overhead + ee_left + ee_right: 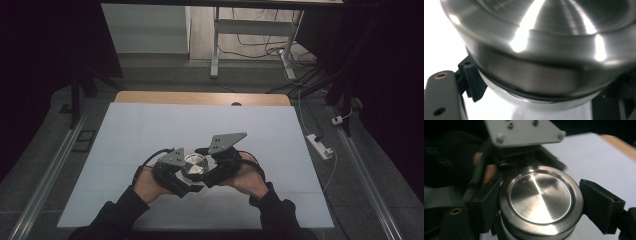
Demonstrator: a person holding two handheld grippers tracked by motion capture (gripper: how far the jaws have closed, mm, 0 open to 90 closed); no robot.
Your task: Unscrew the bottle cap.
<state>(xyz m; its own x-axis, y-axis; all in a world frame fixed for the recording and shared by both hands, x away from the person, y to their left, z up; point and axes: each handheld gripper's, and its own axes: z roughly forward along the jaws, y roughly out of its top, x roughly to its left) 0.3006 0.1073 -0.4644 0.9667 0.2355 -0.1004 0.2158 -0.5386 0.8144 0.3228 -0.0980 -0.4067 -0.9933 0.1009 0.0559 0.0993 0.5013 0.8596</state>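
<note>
A round steel container with a brushed metal lid (194, 165) is held just above the white sheet near the table's front. My left gripper (186, 181) comes in from the left and is shut on the container's body below the lid (544, 75); its black fingers (472, 82) press against the wall. My right gripper (206, 170) comes from the right. In the right gripper view its two black pads (599, 205) clamp the lid (540, 198) on opposite sides of the rim. The left gripper's grey plate (524, 131) shows behind the lid.
A white sheet (150, 125) covers the table, with a wooden edge (200, 97) at the back. On the floor to the right lies a power strip (320, 146) with cables. White desk legs (215, 50) stand beyond the table. Metal rails run along both sides.
</note>
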